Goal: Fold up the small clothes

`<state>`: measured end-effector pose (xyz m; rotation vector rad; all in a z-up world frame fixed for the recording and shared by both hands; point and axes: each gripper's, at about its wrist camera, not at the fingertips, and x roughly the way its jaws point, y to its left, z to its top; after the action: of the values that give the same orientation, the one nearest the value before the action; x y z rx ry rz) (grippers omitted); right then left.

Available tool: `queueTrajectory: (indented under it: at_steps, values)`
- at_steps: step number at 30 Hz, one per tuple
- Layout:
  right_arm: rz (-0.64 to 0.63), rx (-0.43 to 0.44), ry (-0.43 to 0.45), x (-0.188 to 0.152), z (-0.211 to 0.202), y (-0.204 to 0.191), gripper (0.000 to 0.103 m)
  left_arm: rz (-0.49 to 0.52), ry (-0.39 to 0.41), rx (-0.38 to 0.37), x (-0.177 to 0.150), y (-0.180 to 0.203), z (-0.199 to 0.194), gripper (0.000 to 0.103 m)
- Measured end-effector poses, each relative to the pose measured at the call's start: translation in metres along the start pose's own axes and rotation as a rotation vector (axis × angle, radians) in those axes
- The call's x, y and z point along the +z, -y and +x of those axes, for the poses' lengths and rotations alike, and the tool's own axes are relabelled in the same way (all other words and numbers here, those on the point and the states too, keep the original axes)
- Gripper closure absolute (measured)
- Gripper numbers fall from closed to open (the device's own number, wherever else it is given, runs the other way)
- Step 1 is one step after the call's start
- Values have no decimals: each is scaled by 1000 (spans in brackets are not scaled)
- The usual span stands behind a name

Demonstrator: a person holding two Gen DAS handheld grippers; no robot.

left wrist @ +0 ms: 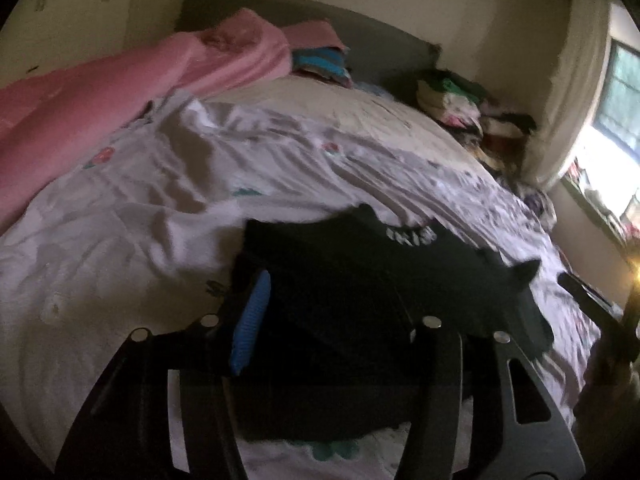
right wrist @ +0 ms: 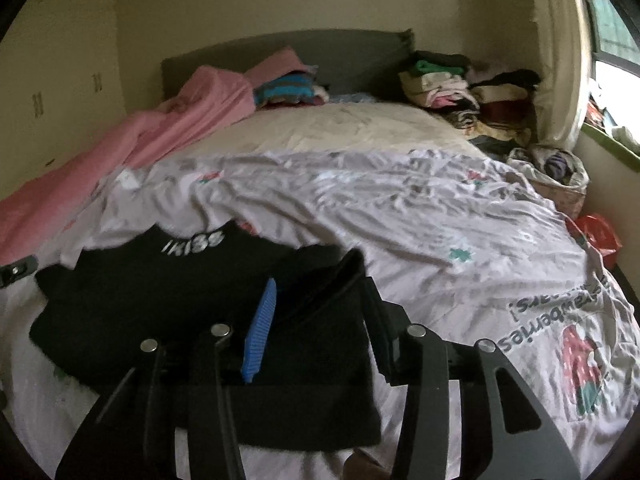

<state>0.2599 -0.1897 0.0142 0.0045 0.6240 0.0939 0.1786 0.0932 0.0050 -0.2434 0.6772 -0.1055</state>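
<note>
A pink blanket (left wrist: pixel 100 96) is seen far to the left of the left gripper (left wrist: pixel 332 312), whose jaws stand apart, nothing pinched. A black garment (right wrist: pixel 168 300) is spread flat on the sheet (right wrist: pixel 420 216) under and ahead of both grippers. The right gripper (right wrist: pixel 316 316) is parted too, above the garment's right edge; piled clothes (right wrist: pixel 452 84) are seen beyond it to the right

Bed (right wrist: pixel 360 128) carries printed sheet (right wrist: pixel 400 208), black garment (right wrist: pixel 160 292).
</note>
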Motion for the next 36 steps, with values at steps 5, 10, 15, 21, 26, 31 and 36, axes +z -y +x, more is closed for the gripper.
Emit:
queueTrajectory:
  at_steps: [5,10,15,21,26,31,36]
  values:
    - [-54,31,-40,-12,-1,-18,73,71,-66,-19,-22,25,13,77]
    - [-81,58,-92,-27,9,-30,76,82,-146,-1,-39,24,31,85]
    - [-112,44,-150,-37,28,-39,76,94,-156,47,-44,20,37,85]
    - [-110,16,-222,-36,66,-37,76,125,-150,97,-43,17,50,85]
    - [-117,25,-230,-20,91,-38,76,125,-140,103,-34,11,62,85]
    - [-136,21,-209,-2,108,-42,77,97,-105,140,-13,1,73,67]
    - [-107,35,-195,21,124,-40,77,10,-66,120,17,-15,74,59]
